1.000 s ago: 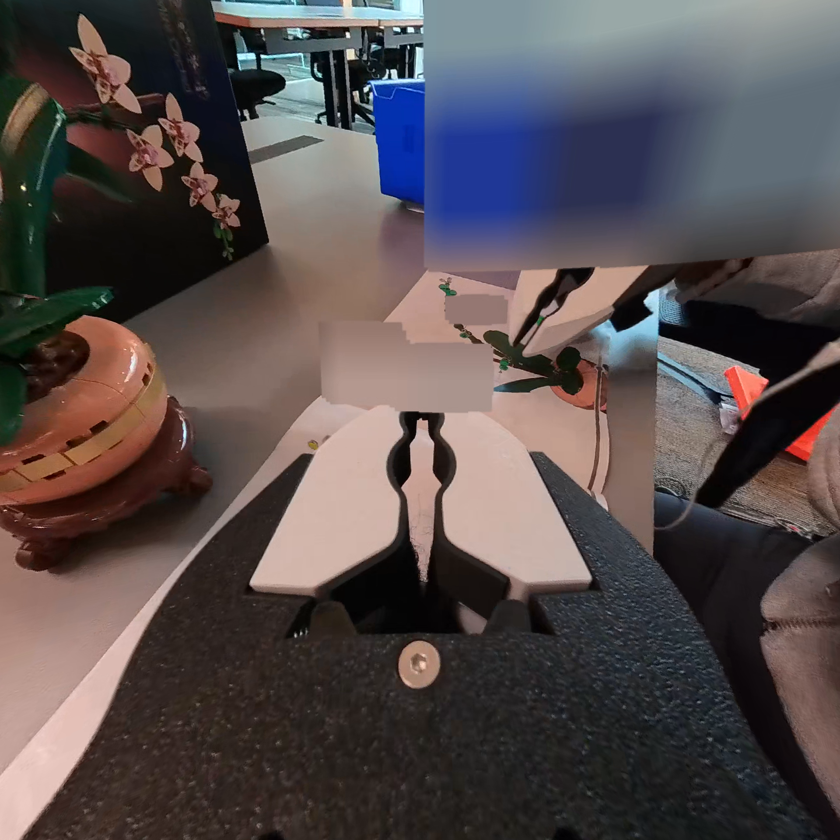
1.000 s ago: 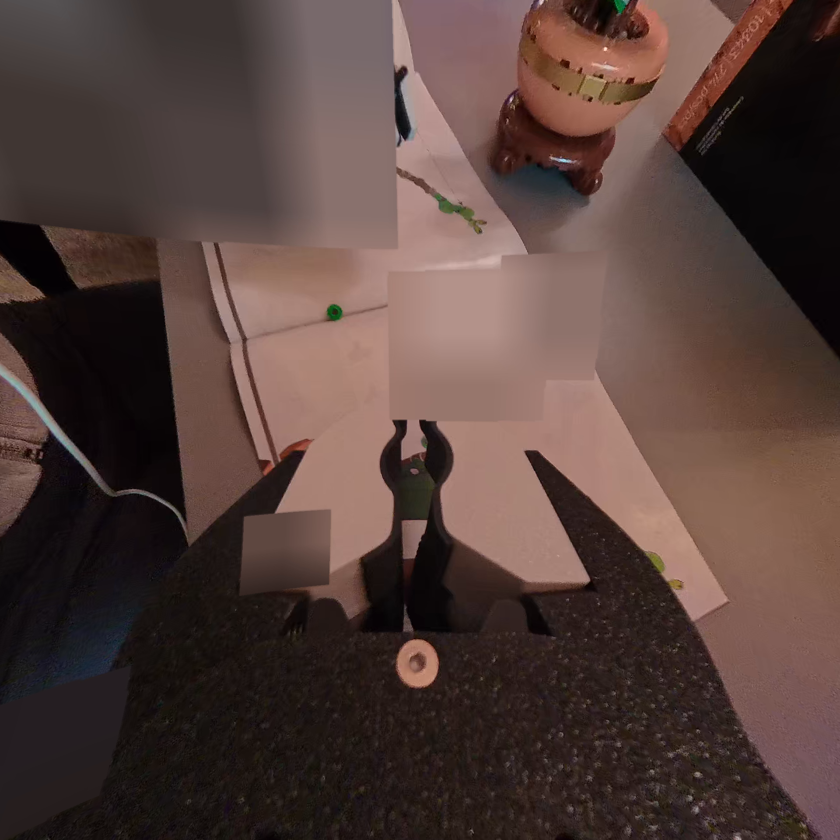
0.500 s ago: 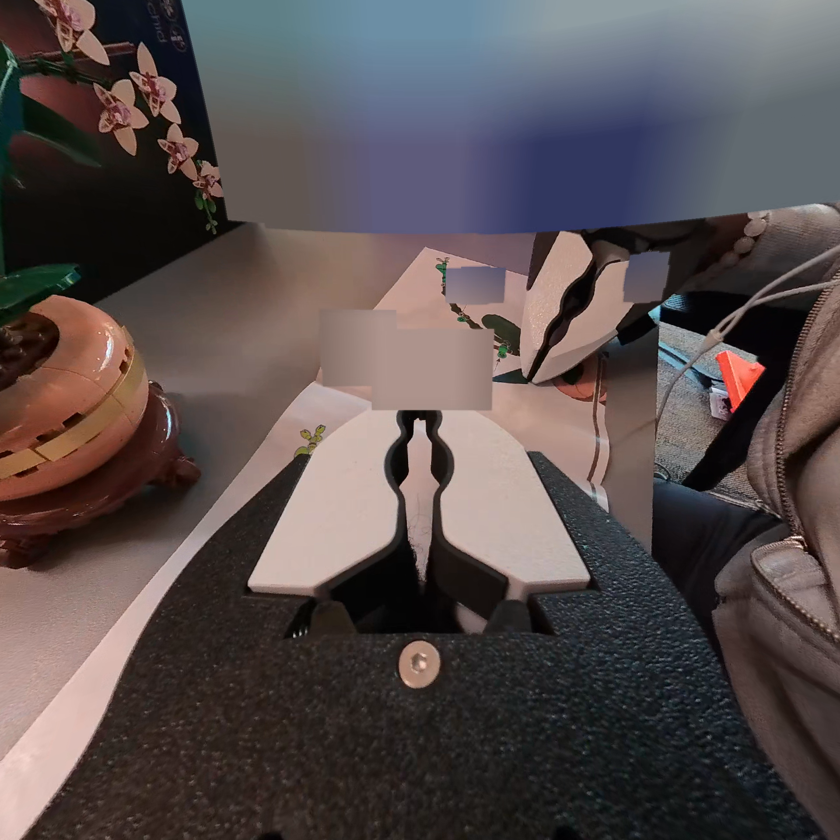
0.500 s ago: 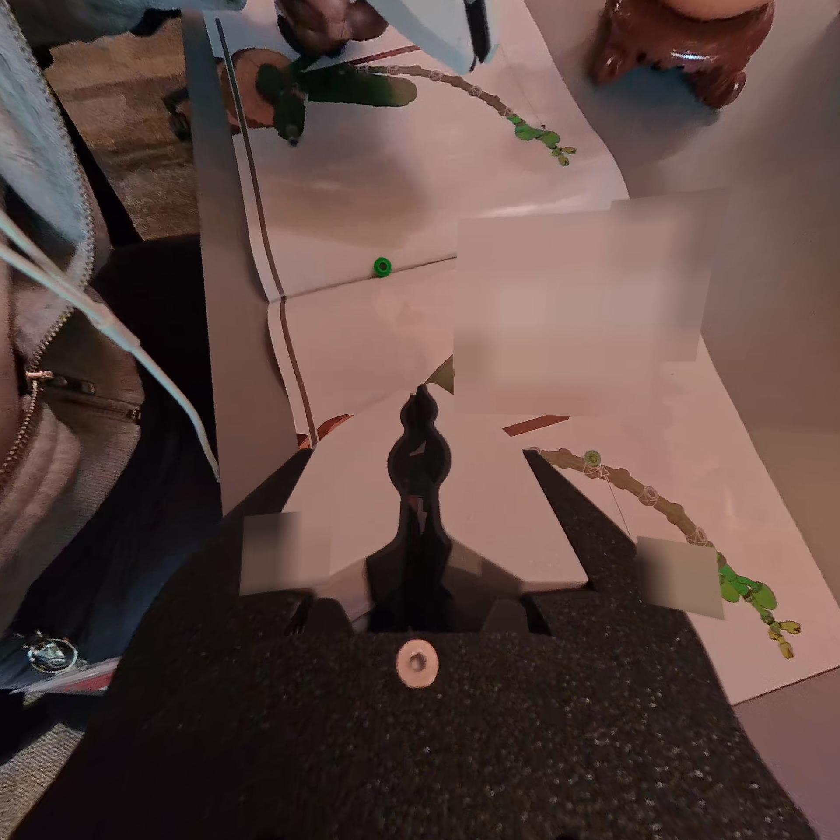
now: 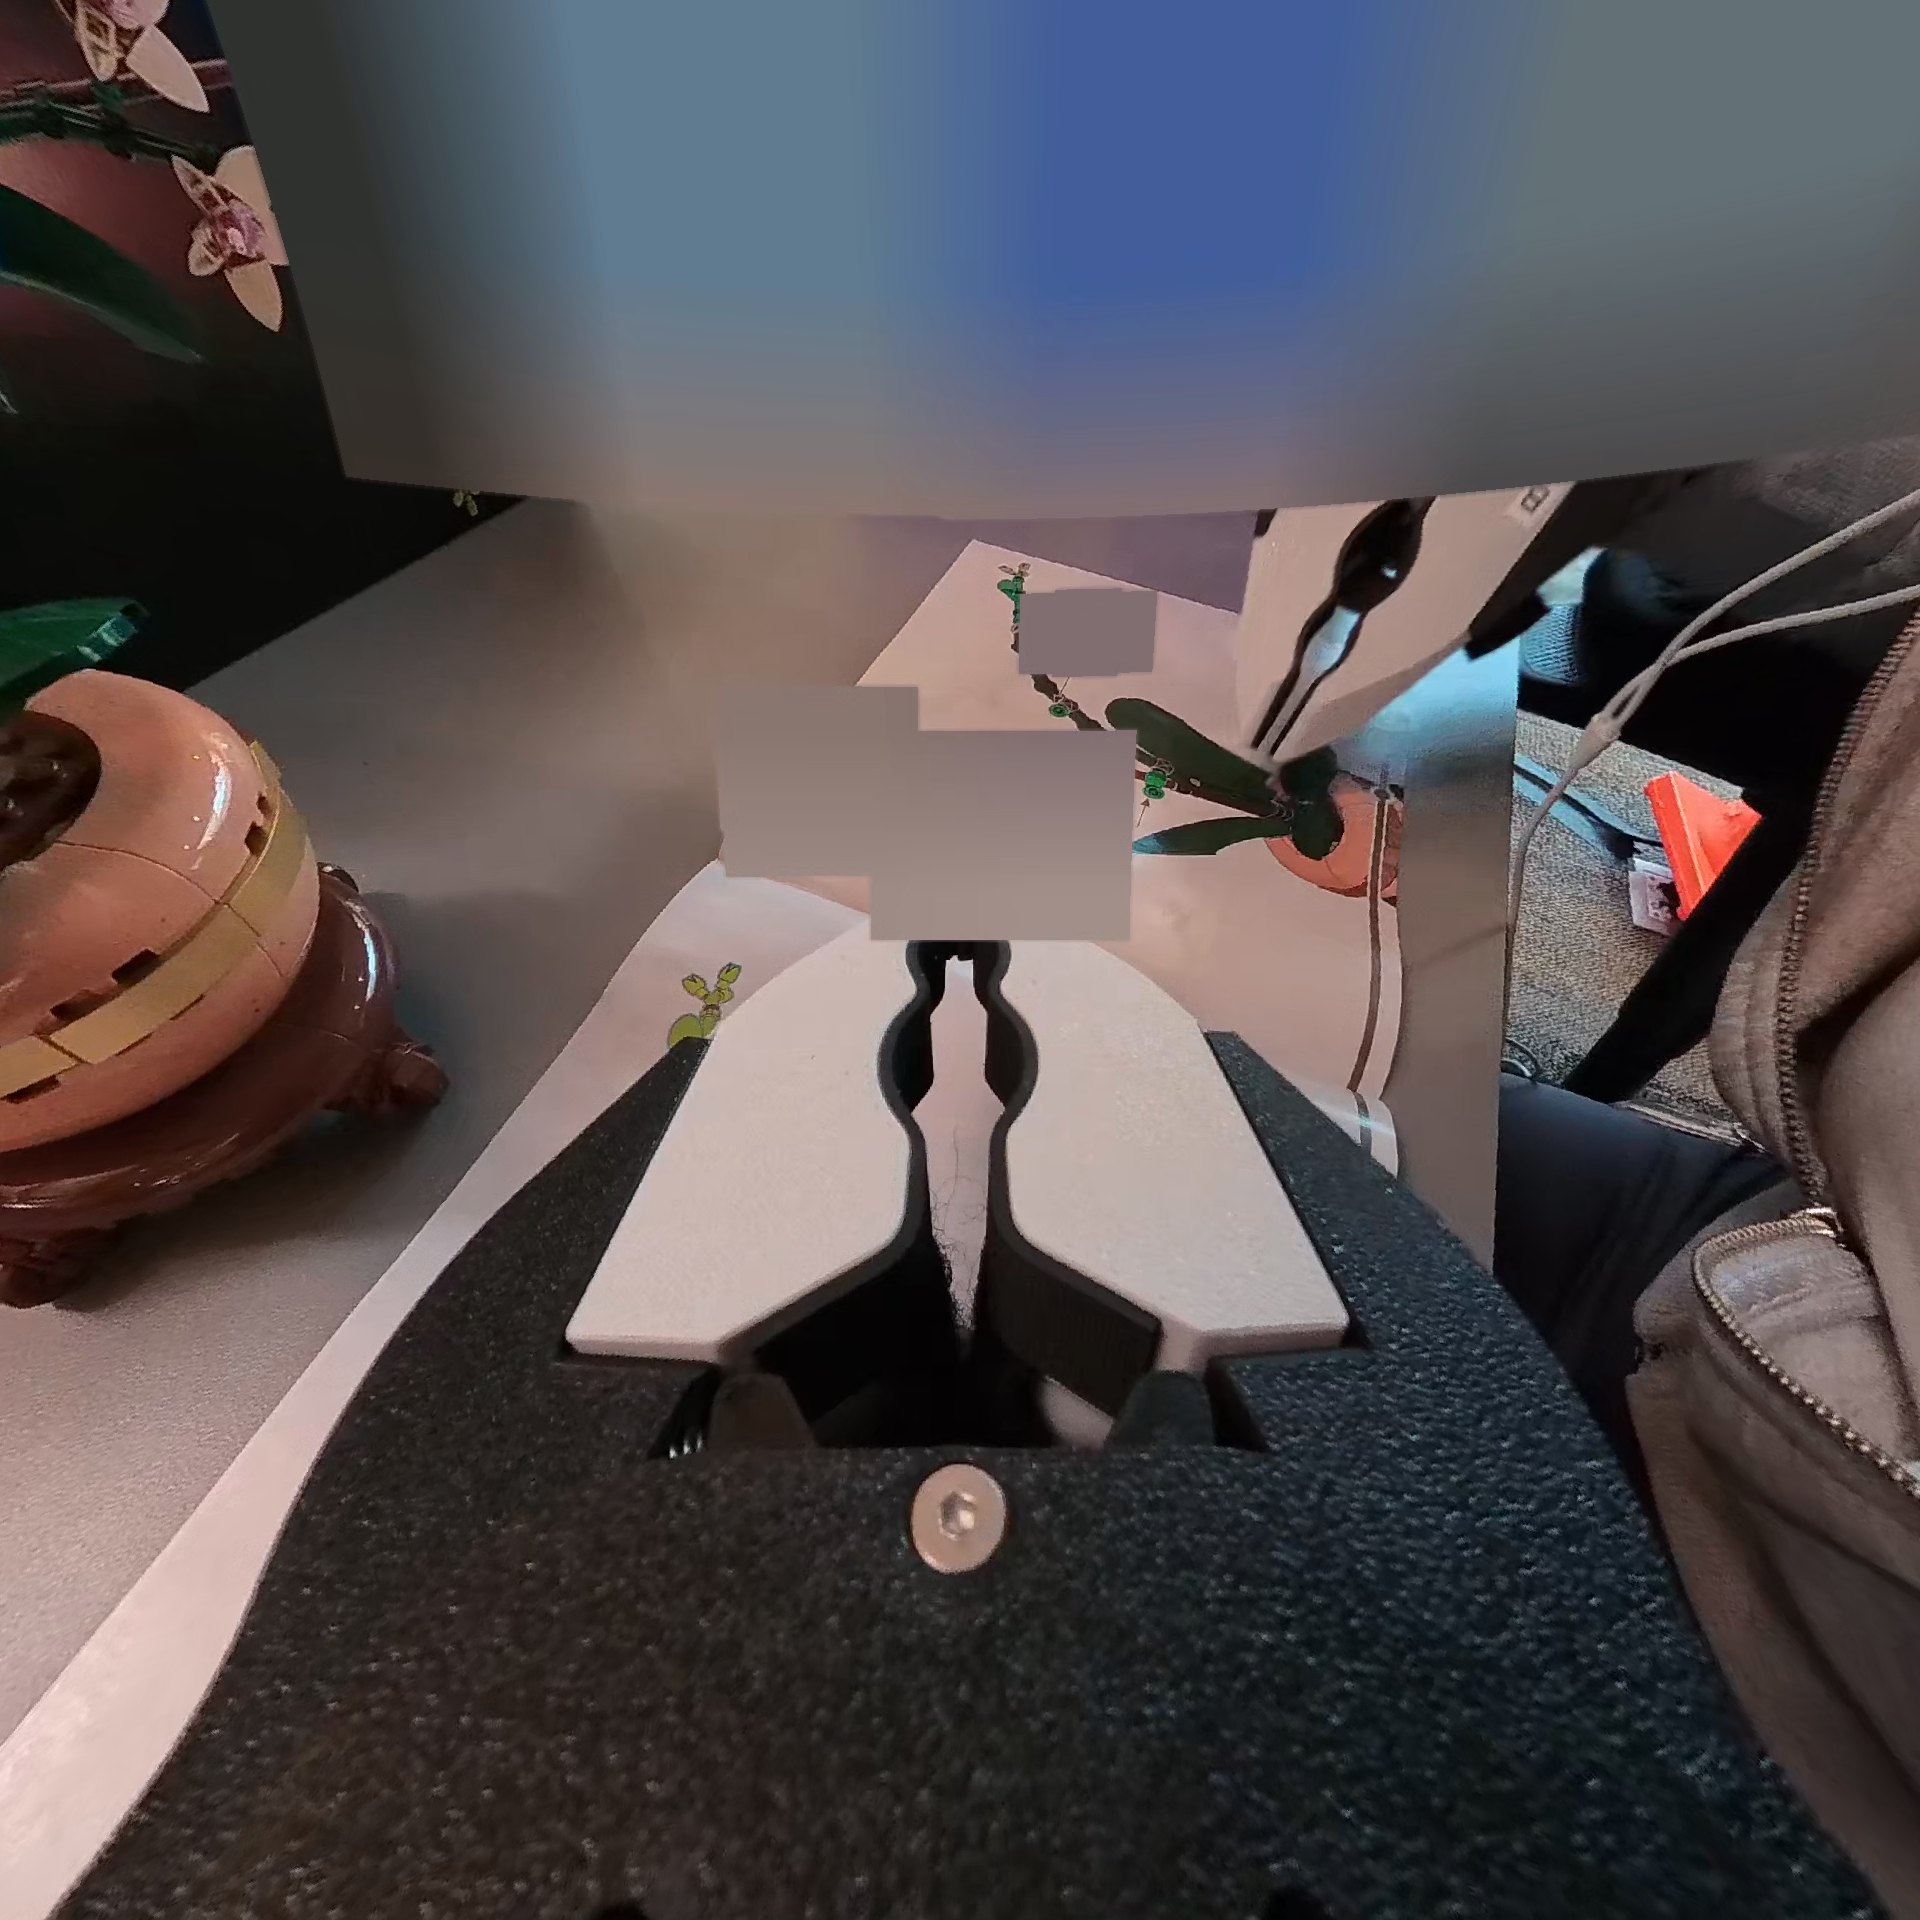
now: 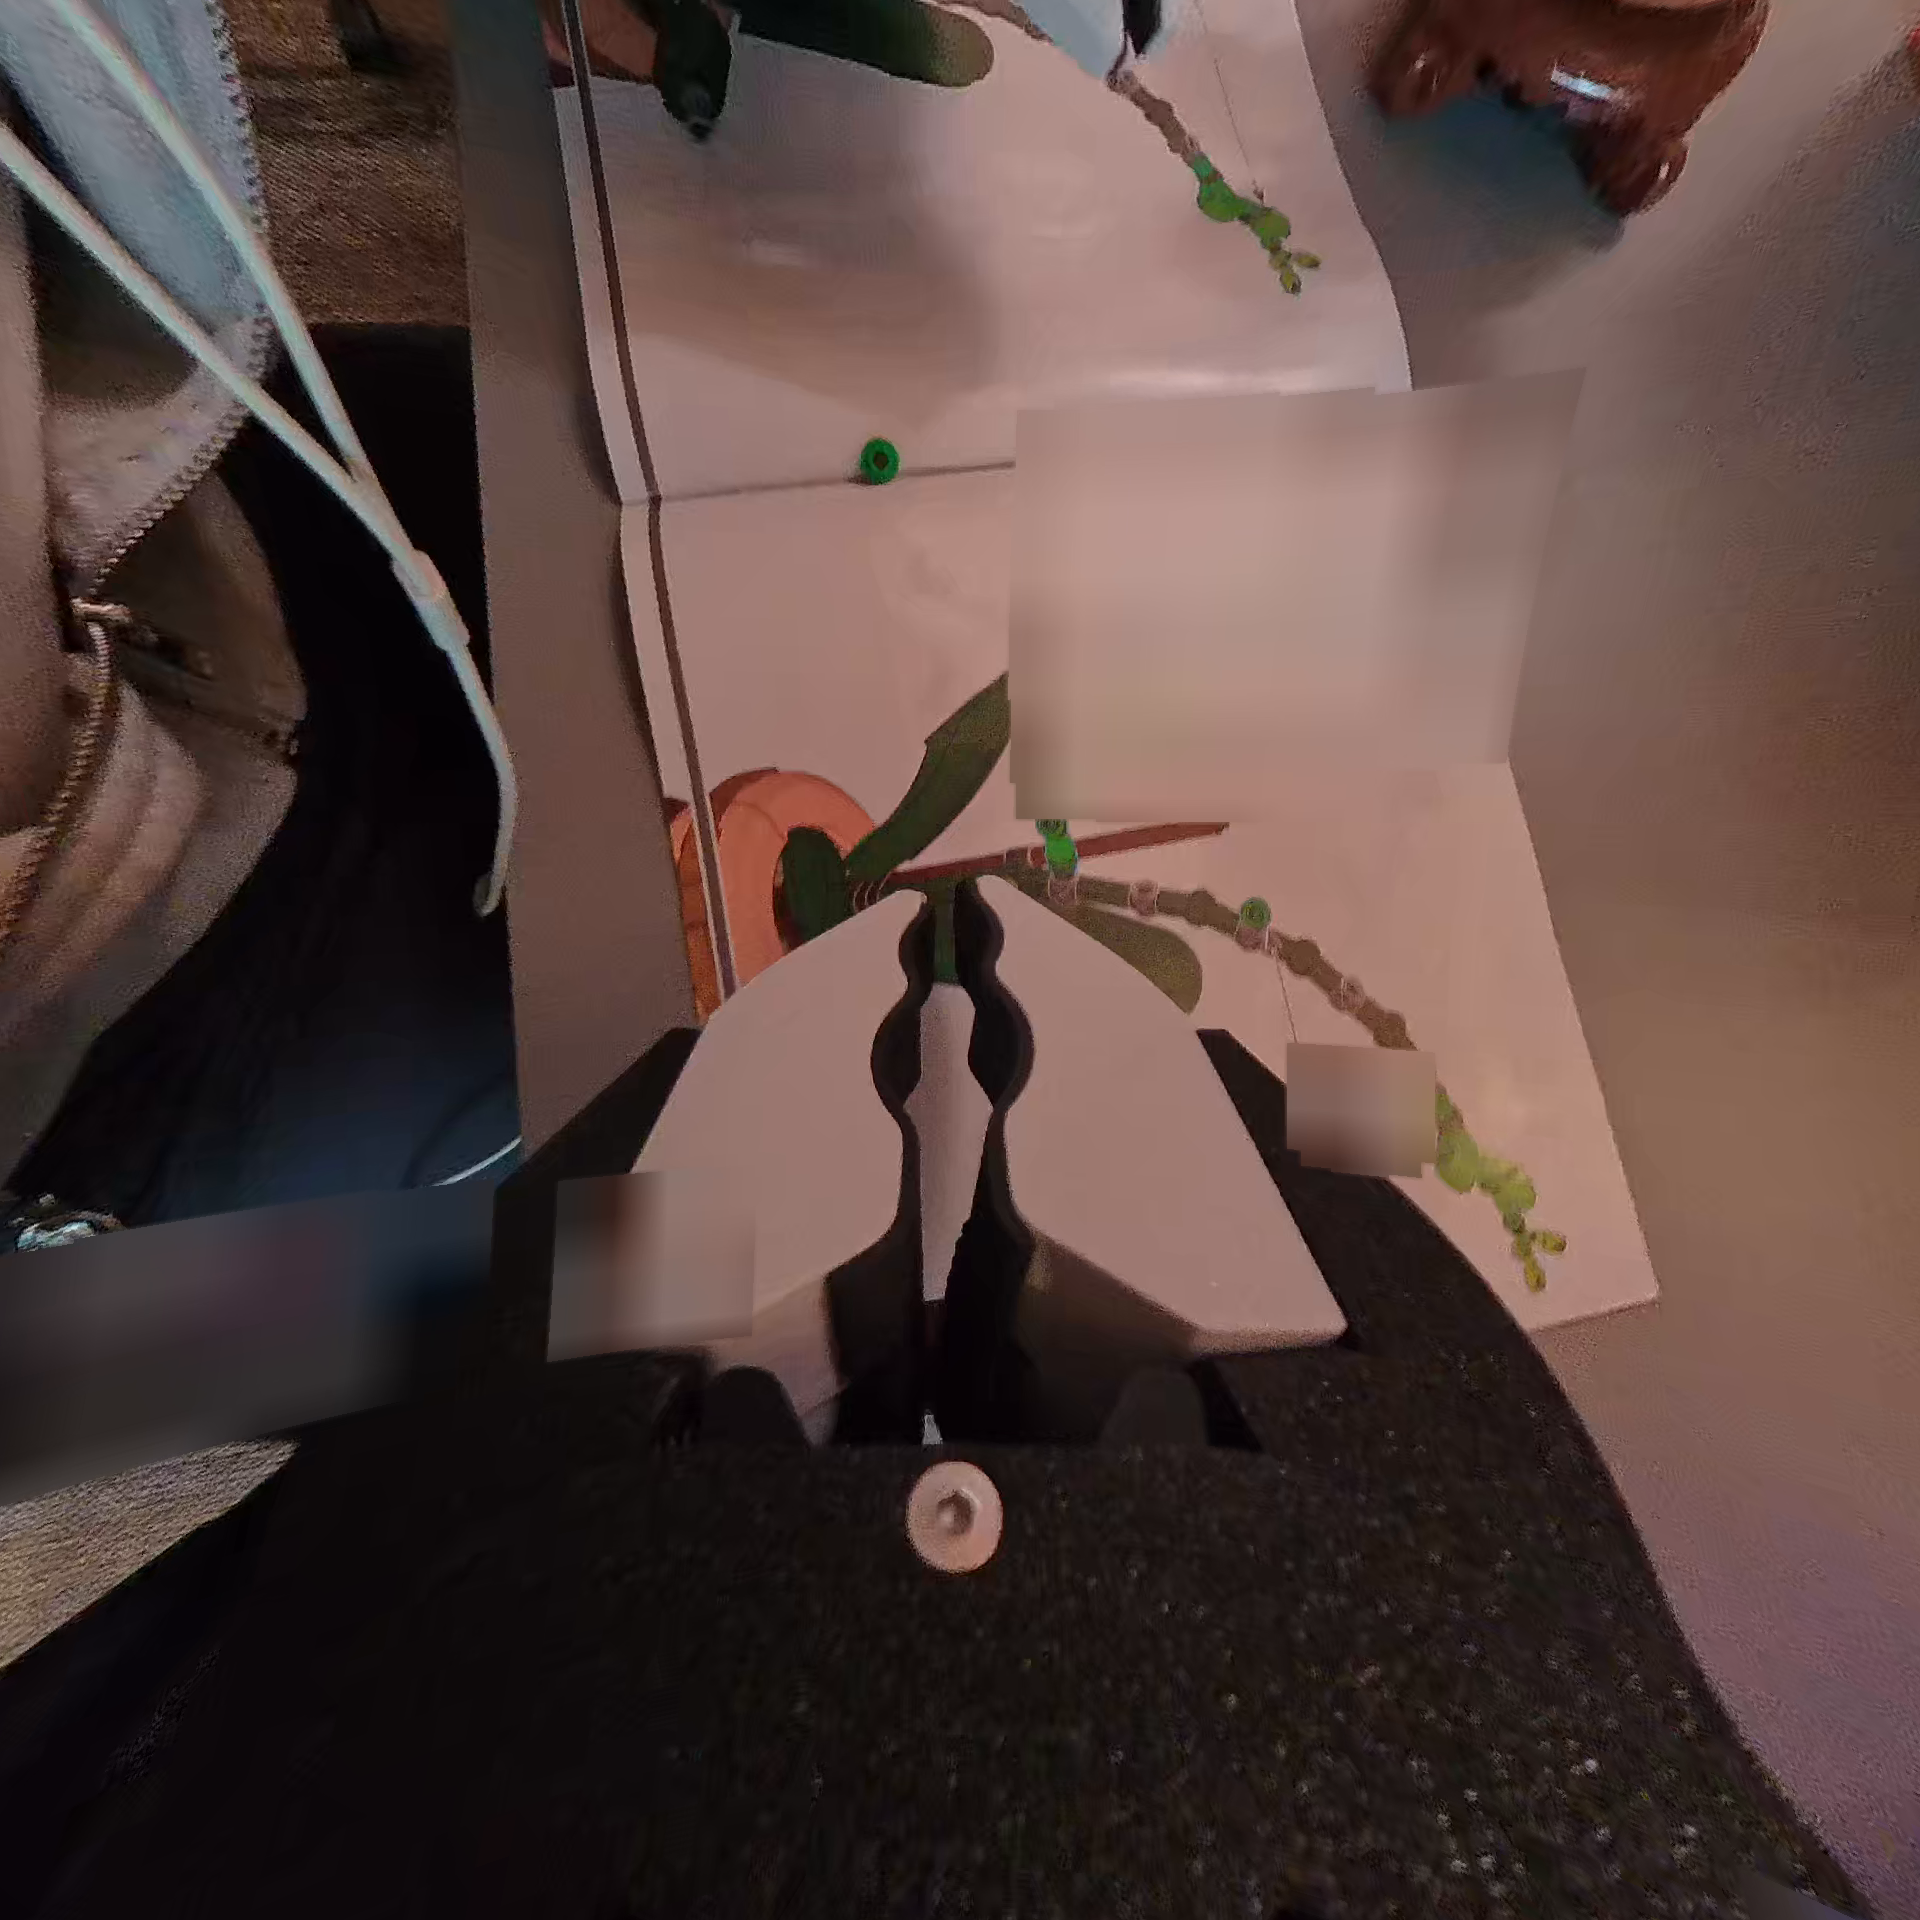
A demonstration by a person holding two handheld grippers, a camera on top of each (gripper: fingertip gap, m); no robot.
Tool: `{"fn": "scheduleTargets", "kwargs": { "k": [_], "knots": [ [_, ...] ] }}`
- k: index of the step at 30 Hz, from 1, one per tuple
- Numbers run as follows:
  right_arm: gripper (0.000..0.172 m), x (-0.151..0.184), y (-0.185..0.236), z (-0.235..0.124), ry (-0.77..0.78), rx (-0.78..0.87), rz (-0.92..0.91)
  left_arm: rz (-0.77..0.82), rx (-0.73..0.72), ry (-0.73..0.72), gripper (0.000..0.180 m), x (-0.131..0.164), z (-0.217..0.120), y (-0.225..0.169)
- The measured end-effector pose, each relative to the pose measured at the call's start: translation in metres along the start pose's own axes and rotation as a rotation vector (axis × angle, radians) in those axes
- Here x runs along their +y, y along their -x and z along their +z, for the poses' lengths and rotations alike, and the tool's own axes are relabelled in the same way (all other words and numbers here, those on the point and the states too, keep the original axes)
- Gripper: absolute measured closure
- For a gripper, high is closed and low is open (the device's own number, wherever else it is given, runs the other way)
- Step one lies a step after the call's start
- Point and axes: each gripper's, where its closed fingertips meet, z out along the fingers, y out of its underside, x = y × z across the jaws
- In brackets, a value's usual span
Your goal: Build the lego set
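The left gripper (image 5: 958,948) hovers over the open instruction booklet (image 5: 790,925), its fingers drawn together with nothing seen between them. The right gripper (image 6: 956,906) is likewise closed, low over the printed plant; whether the dark green sliver (image 6: 941,948) between its fingers is a piece or print, I cannot tell. A small green round stud (image 6: 879,460) lies in the booklet's fold, hole upward, with no long axis. The brick-built pot (image 5: 135,914) stands upright beside the booklet.
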Motion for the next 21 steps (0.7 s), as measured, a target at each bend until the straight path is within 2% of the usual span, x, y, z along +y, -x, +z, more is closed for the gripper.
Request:
{"fn": "scheduleTargets", "kwargs": {
  "k": [6,9,11,15,18,21],
  "knots": [
    [0.169,0.022,0.003,-0.007,0.102,-0.031,0.006,0.011,-0.003,0.018,0.177,0.002,0.001,-0.001],
    [0.169,0.022,-0.002,-0.018,0.079,-0.016,0.041,0.013,-0.002,0.025,0.177,0.003,0.002,-0.001],
    [0.168,0.028,-0.013,-0.029,0.074,0.036,0.100,0.015,-0.002,0.027,0.177,0.003,0.002,-0.001],
    [0.168,0.031,-0.049,-0.045,0.035,0.243,0.247,0.016,-0.003,0.033,0.177,0.004,0.003,-0.001],
    [0.168,0.033,-0.060,-0.047,0.016,0.305,0.355,0.022,-0.005,0.038,0.177,0.004,0.004,-0.002],
    [0.168,0.037,-0.061,-0.043,0.039,0.313,0.356,0.028,-0.007,0.046,0.177,0.005,0.004,-0.002]
  ]
}}
